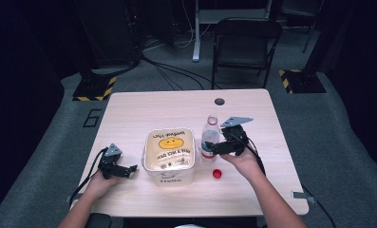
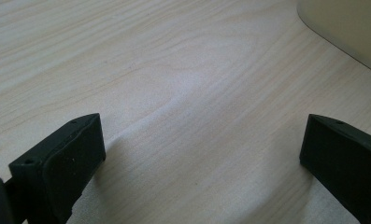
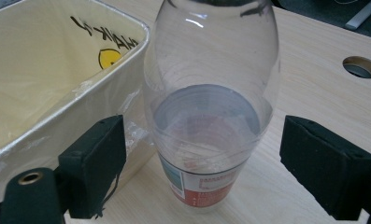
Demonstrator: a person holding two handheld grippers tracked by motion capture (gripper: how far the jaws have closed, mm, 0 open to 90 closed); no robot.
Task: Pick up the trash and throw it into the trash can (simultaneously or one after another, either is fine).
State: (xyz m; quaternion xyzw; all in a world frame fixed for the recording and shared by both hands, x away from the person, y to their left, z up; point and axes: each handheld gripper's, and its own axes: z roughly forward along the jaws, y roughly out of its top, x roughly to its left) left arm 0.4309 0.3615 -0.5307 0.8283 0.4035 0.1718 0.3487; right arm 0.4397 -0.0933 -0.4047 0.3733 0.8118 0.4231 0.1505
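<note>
A clear plastic bottle [image 1: 210, 137] with a red and white label stands upright and uncapped on the wooden table [image 1: 143, 107], just right of a white bin [image 1: 170, 154] lined with a yellow smiley bag. In the right gripper view the bottle [image 3: 211, 102] stands between the jaws, which are spread wide and do not touch it. My right gripper [image 1: 214, 148] is open around it. A red cap [image 1: 217, 173] lies on the table in front of the bottle. My left gripper [image 1: 129, 169] rests open on bare table left of the bin, with only wood [image 2: 197, 93] between its jaws.
A round cable hole [image 1: 219, 101] sits near the table's far edge. A black folding chair [image 1: 245, 45] stands beyond the table, with cables on the grey floor. The bin's corner [image 2: 346, 28] shows at the upper right of the left gripper view.
</note>
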